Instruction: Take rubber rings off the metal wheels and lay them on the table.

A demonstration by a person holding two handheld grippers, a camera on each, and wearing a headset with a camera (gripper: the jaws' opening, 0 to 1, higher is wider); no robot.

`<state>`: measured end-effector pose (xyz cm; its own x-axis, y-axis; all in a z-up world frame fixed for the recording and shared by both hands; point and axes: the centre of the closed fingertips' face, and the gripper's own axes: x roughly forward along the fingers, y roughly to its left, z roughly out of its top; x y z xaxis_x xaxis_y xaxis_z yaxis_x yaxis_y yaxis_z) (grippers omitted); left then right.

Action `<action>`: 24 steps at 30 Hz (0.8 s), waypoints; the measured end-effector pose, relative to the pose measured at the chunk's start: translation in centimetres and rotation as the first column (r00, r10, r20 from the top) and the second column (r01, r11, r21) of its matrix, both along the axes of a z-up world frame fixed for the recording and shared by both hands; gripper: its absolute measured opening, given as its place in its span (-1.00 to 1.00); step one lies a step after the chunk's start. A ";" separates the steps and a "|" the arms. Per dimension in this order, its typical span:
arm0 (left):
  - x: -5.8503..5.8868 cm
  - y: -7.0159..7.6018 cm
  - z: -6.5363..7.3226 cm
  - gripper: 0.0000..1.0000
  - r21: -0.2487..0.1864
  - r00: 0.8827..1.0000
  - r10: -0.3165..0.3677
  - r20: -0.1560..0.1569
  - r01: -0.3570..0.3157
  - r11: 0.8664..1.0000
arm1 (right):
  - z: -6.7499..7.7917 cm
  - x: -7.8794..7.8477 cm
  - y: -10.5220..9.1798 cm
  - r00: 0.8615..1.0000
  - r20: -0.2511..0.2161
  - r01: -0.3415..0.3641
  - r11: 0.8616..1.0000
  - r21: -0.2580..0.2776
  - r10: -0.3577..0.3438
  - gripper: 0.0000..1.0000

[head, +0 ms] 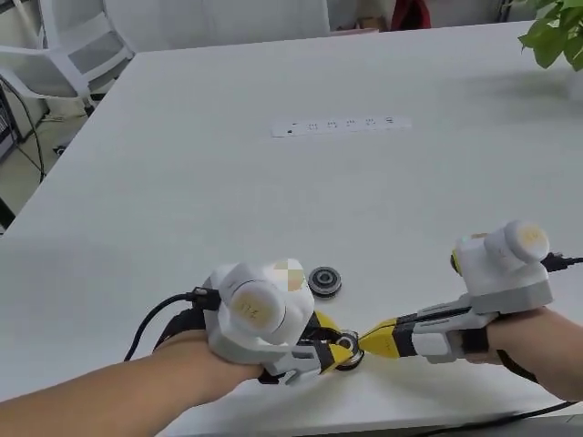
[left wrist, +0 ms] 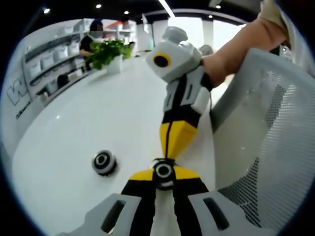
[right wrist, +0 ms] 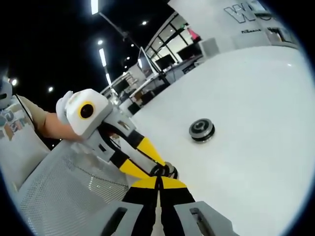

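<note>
Wheel (left wrist: 163, 171) clamped in left gripper (head: 342, 350); right gripper (head: 365, 344) jaws closed, tips touching its rim; second wheel (head: 324, 280), black-ringed, lies nearby on white table (head: 273, 200).

Bright, even overhead light floods the white table (head: 273, 200), shadows faint and soft. Ceiling lights (right wrist: 94, 6) flare as white streaks in the right gripper view. Both fisheye views bend and soften toward their edges.

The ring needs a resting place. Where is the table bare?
Bare table lies between the power strip and the loose wheel, and left of that wheel. It is crowded at the near edge, where the left gripper and right gripper meet at the held wheel.
</note>
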<state>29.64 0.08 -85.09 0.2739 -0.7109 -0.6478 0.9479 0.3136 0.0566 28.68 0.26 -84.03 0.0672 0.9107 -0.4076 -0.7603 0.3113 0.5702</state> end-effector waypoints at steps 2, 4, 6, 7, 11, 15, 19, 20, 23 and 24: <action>0.0 0.0 0.0 -0.76 0.000 1.000 0.001 0.000 -0.001 1.000 | 0.0 0.0 0.0 1.000 0.003 -0.004 1.000 -0.001 0.004 -1.00; 0.0 0.0 0.0 -0.76 -0.001 1.000 0.002 0.000 -0.002 1.000 | 0.0 -0.1 0.1 1.000 0.002 -0.005 1.000 0.002 0.005 -1.00; 0.0 0.0 0.0 -0.76 0.000 1.000 0.002 -0.001 -0.002 1.000 | 0.0 -0.1 0.1 1.000 -0.001 -0.004 1.000 0.005 0.004 -1.00; 0.0 0.0 0.0 -0.76 0.000 1.000 0.002 0.000 -0.002 1.000 | 0.0 -0.1 0.1 1.000 -0.005 -0.004 1.000 0.008 0.004 -1.00; 0.0 0.0 0.0 -0.76 -0.002 1.000 0.002 -0.001 -0.002 1.000 | 0.1 -0.4 0.3 1.000 -0.010 -0.014 1.000 0.011 0.014 -1.00; 0.0 0.0 0.0 -0.76 -0.003 1.000 0.001 -0.001 -0.002 1.000 | 0.1 -0.4 0.3 1.000 -0.010 -0.019 1.000 0.013 0.019 -1.00; -0.1 0.0 0.0 -0.76 -0.002 1.000 0.002 0.002 -0.002 1.000 | 0.1 -0.5 0.4 1.000 -0.013 -0.018 1.000 0.019 0.018 -1.00; -0.1 0.0 0.0 -0.76 -0.002 1.000 0.001 0.001 -0.001 1.000 | 0.1 -0.5 0.4 1.000 -0.013 -0.020 1.000 0.019 0.020 -1.00; -0.1 -0.1 0.0 -0.76 -0.004 1.000 -0.002 0.001 0.002 1.000 | 1.0 -0.8 0.8 0.999 -0.042 -0.019 0.997 0.076 0.023 -1.00; -0.1 -0.1 0.0 -0.76 -0.004 1.000 -0.001 0.002 0.001 1.000 | 1.5 -1.3 1.1 0.997 -0.037 -0.064 0.993 0.103 0.068 -1.00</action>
